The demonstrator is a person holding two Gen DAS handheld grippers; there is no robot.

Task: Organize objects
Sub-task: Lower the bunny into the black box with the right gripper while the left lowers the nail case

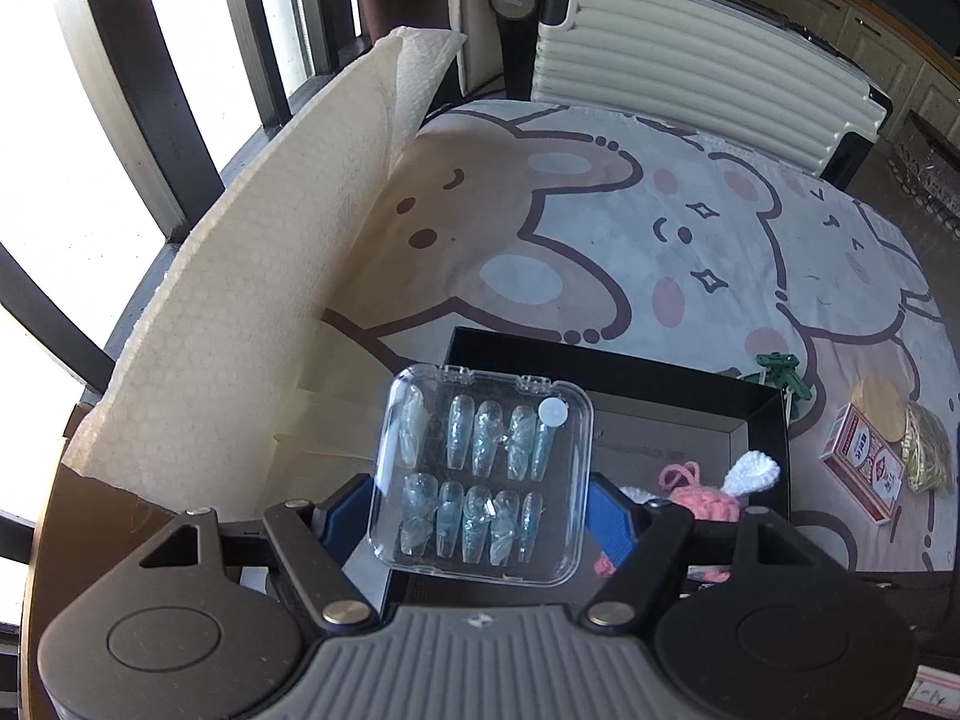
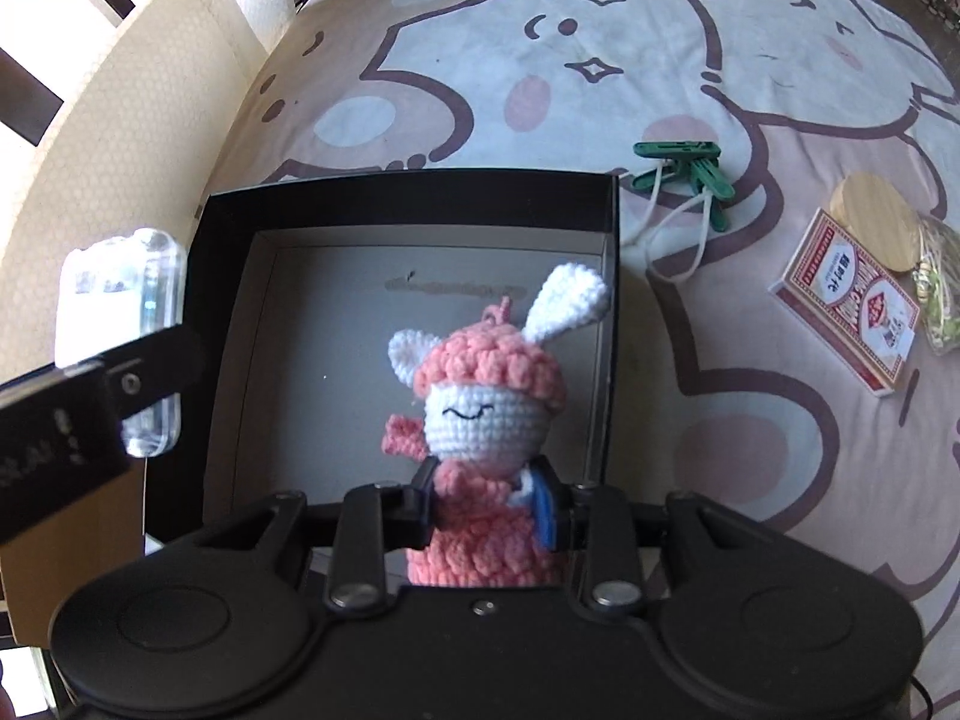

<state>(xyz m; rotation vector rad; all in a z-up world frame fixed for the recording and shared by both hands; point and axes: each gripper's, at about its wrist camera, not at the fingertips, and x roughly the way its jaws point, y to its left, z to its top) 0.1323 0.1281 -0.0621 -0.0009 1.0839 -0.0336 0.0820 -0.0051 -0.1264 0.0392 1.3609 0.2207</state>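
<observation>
A clear plastic case of pale blue press-on nails (image 1: 480, 468) is held tilted up above the table, and my left gripper (image 1: 477, 516) is shut on its two sides. In the right wrist view the same case (image 2: 120, 300) hangs just left of an open black box (image 2: 414, 183). My right gripper (image 2: 486, 516) is shut on the pink body of a crochet bunny (image 2: 480, 408) with white ears. It holds the bunny upright over the box's grey floor. The bunny (image 1: 708, 501) also shows in the left wrist view, inside the black box (image 1: 762, 420).
Green clothes pegs on a white cord (image 2: 690, 171) lie right of the box. Further right are a red card box (image 2: 852, 318), a wooden-lidded jar (image 2: 882, 222) and a small bag. A cream foam sheet (image 1: 240, 300) stands along the left edge. A white suitcase (image 1: 690, 60) is behind the bear-print cloth (image 2: 540, 60).
</observation>
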